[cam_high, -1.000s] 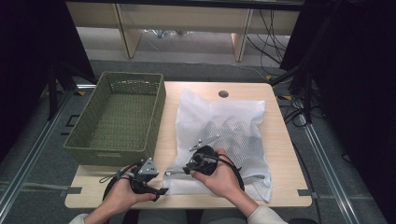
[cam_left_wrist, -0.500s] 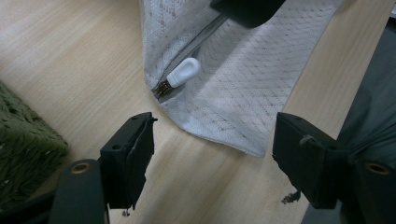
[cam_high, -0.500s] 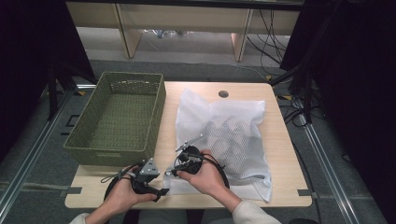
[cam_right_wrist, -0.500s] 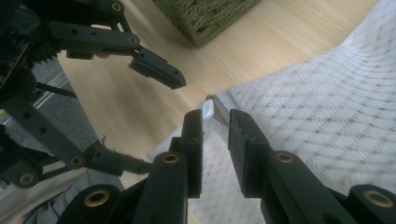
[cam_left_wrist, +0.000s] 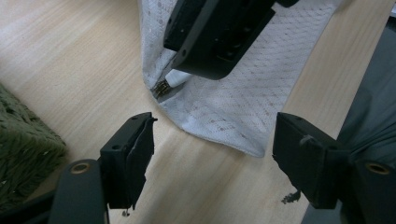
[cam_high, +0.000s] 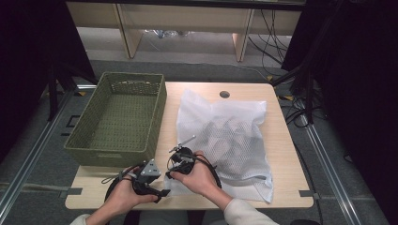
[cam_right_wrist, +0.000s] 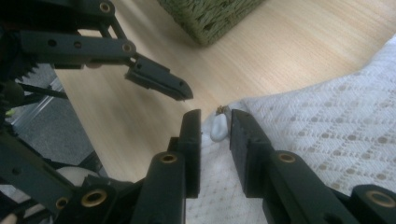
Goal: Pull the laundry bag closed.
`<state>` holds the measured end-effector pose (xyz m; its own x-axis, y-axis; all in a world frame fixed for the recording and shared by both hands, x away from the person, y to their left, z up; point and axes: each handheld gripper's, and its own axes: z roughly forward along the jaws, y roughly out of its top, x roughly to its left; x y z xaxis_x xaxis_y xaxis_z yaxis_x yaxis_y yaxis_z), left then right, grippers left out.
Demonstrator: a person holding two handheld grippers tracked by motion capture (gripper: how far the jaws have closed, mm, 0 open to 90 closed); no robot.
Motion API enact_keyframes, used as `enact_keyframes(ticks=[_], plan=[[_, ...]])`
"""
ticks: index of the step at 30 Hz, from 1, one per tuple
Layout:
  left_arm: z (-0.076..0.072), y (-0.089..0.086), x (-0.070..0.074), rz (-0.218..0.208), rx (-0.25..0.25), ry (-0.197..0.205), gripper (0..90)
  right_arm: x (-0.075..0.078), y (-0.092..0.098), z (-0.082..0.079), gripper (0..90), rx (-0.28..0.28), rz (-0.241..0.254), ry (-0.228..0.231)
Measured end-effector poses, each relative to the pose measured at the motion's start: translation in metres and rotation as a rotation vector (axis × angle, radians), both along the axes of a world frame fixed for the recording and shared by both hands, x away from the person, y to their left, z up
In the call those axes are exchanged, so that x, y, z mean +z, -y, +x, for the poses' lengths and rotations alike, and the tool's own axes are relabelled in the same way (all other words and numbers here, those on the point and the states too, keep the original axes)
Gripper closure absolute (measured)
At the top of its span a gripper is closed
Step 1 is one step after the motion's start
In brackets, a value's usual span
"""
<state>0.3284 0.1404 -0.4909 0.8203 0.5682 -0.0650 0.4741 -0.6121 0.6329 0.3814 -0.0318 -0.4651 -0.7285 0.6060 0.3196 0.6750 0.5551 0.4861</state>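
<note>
White mesh laundry bag (cam_high: 230, 140): flat on the wooden table (cam_high: 281, 140), right of the green basket (cam_high: 119, 119). Right gripper (cam_right_wrist: 215, 126): at the bag's near left corner, jaws just opening, white zipper pull (cam_right_wrist: 218, 128) between them, apparently unpinched. Left gripper (cam_left_wrist: 212, 154): spread, empty, just beside that corner.

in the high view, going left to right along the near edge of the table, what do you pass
left gripper → right gripper → near corner of the white mesh bag → bare strip of table
</note>
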Motion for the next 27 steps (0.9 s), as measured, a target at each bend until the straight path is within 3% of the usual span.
enact_keyframes(ticks=[2, 4, 10, 25, 27], plan=[[-0.0005, 0.0004, 0.0002, 0.000, -0.002, 0.001, 29.1, -0.0011, -0.0004, 0.0018, 76.4, 0.003, 0.004, 0.012], [-0.0002, 0.0005, 0.0000, 0.004, -0.006, 0.005, 29.1, -0.0017, -0.0017, 0.0015, 77.6, -0.009, 0.001, -0.013], [-0.0005, 0.0007, -0.0005, 0.002, 0.004, -0.001, 29.1, -0.0066, -0.0044, 0.0025, 80.9, -0.013, -0.003, -0.023], [0.0010, 0.0000, -0.0007, 0.019, -0.019, 0.006, 29.1, -0.0051, -0.0083, 0.0026, 86.7, 0.003, -0.031, 0.013], [0.0002, 0.0003, -0.0013, 0.012, -0.001, -0.005, 29.1, -0.0029, -0.0085, 0.0011, 86.7, -0.006, -0.030, 0.001]])
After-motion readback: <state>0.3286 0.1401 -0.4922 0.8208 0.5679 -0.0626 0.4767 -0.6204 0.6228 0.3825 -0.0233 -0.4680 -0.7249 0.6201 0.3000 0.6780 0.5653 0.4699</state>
